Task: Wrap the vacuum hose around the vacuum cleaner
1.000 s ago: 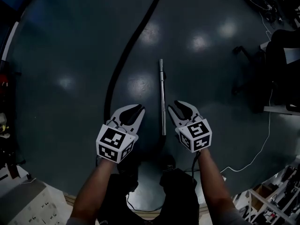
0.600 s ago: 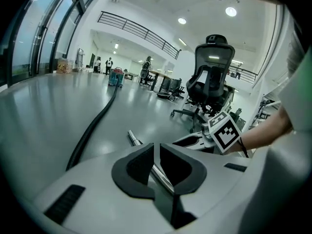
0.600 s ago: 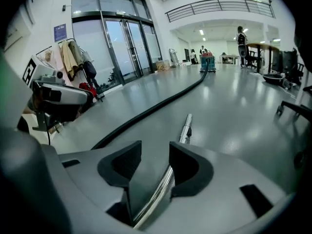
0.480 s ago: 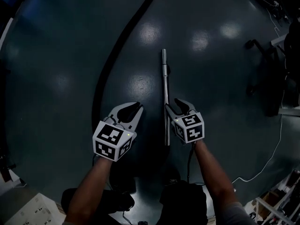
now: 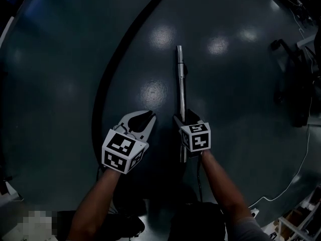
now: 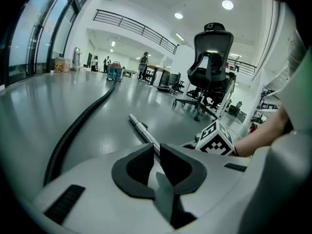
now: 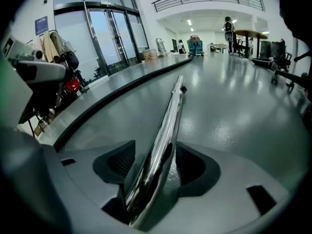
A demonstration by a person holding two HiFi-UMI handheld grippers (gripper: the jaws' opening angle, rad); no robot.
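Observation:
A black ribbed vacuum hose [image 5: 103, 84] curves over the dark floor, left of a chrome wand tube [image 5: 181, 84] that lies flat. My right gripper [image 5: 183, 119] is down over the near part of the tube. Its jaws have just been opening, and the tube [image 7: 170, 116] runs between them with a gap at the left pad. In its own view the right gripper [image 7: 156, 152] straddles the tube, and the hose [image 7: 122, 89] leads off to a blue machine [image 7: 196, 46] far back. My left gripper [image 5: 145, 115] hovers shut and empty between hose and tube. From the left gripper [image 6: 157, 150] I see the hose [image 6: 78, 126] and tube [image 6: 141, 129].
Office chairs stand at the right [image 5: 291, 84], one black chair [image 6: 210, 67] close beyond the tube. A white cable [image 5: 296, 169] trails on the floor at lower right. Glass doors [image 7: 107, 33] and hung clothes [image 7: 58, 57] line the left side.
Both grippers have come down toward the floor. The right gripper shifted left onto the chrome tube and its jaws spread around it. The left gripper's jaws stayed as they were.

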